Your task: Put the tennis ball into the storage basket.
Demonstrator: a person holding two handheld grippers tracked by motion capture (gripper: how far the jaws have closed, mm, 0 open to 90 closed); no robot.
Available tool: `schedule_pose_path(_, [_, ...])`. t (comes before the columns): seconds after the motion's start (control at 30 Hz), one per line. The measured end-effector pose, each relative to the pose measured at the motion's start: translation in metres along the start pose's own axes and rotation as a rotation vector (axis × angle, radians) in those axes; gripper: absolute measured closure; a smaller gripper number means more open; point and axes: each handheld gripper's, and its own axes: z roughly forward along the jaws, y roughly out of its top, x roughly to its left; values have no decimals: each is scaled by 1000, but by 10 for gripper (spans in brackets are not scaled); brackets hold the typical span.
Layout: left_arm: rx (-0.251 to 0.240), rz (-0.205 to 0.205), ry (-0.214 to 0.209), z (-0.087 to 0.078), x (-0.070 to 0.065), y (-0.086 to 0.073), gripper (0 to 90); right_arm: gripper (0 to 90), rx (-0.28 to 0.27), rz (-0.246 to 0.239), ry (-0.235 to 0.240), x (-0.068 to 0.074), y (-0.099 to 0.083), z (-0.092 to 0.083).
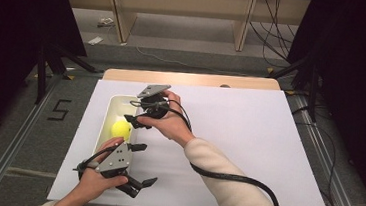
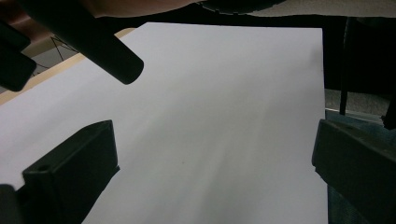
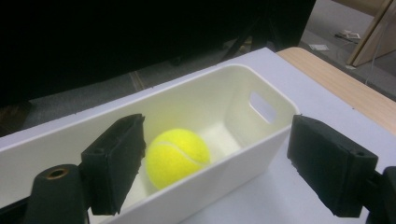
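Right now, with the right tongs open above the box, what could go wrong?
1. The right tongs straddle the near wall of the box; closing may pinch the wall, not the ball.
2. The ball could roll away inside the box.
3. The left tongs lie close and could bump the box.

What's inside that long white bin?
One yellow tennis ball lies in the white bin. The right gripper, open beside it, hides the bin's near end.

We see dim, darkened surroundings; the white worktop [image 1: 248,139] is evenly lit from above. Beyond the left jaws it smears with blur; between the right jaws the ball [image 3: 176,156] stays sharp.
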Motion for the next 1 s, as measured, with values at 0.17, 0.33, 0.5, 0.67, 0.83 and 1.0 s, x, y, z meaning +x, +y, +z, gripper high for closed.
schedule_pose_path(0.17, [0, 0, 0, 0, 0, 0, 0, 198, -4, 10, -11, -3, -6, -6])
schedule_pose_path(0.33, [0, -2, 1, 0, 0, 0, 0, 199, -6, 15, -21, -7, -10, -15])
schedule_pose_path(0.5, [1, -2, 0, 0, 0, 0, 0, 198, -17, 23, -32, -10, -13, -23])
schedule_pose_path(0.67, [2, -3, 0, 0, 1, -1, 0, 197, -17, 34, -39, -12, -18, -27])
schedule_pose_path(0.83, [2, -4, 3, -1, 1, -1, 0, 195, -16, 34, -45, -14, -23, -30])
schedule_pose_path(1.0, [2, -4, 3, -1, 1, -1, 0, 194, -19, 42, -53, -17, -26, -36])
